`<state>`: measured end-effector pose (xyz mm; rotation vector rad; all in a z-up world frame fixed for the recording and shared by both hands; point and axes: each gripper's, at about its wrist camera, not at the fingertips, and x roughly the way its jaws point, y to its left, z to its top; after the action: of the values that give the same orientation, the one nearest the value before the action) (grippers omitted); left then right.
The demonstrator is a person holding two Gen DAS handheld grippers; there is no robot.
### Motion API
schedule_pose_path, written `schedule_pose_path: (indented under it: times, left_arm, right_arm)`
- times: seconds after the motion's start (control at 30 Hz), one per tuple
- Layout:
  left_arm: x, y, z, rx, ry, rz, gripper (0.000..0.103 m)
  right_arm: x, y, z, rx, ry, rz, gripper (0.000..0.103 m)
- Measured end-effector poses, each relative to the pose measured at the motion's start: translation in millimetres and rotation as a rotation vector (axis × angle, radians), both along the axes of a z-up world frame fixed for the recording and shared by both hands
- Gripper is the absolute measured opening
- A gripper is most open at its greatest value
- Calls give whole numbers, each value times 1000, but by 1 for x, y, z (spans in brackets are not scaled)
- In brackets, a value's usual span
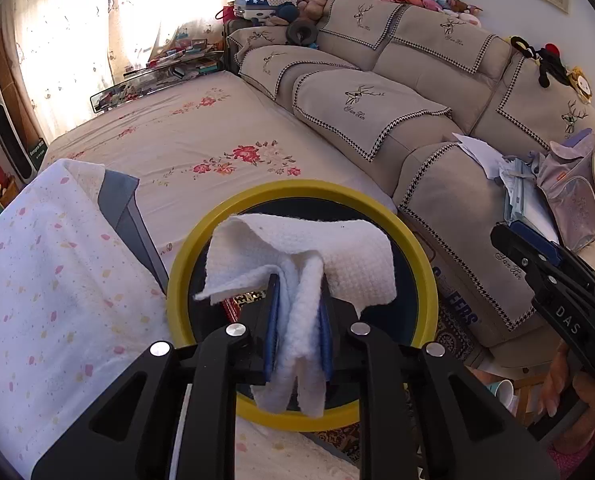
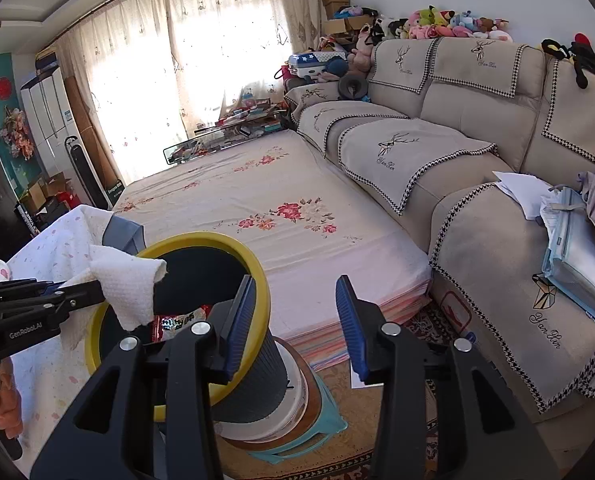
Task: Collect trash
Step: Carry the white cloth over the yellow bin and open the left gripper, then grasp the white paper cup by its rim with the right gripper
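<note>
The left gripper (image 1: 297,304) is pointing forward and slightly down, its two blue-padded fingers (image 1: 272,328) drawn close together and pinching a white wipe (image 1: 297,256) between them. In the right wrist view the same left gripper (image 2: 97,292) is reaching in from the left edge, with the person's left hand (image 2: 5,400) wrapping its handle low at that edge. The right gripper (image 2: 297,320) is standing with its jaws spread wide, nothing between the blue pads (image 2: 239,320). In the left wrist view the right gripper (image 1: 509,236) is hovering at the right side, the right hand (image 1: 565,388) gripping its handle below.
</note>
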<state>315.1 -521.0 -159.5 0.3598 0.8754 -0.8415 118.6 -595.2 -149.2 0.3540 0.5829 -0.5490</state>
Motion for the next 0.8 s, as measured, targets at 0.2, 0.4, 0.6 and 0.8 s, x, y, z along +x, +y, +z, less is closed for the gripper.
schedule_pose_path:
  times: [0.2,0.4,0.6,0.8]
  left_arm:
    - [7,-10,-12,21,2,41,68]
    - [10,14,-6,13,12,64,84]
    - [5,50,21,-55,1,75,89]
    - [0,130,53,-141,-60,179,89]
  right_arm:
    - [-2,-2,1,1,-1,-10,40]
    - [3,5,3,0,-2,4,43]
    - [9,16,8,-5,-5,32,43]
    - [25,33,14,-21,7,85,45]
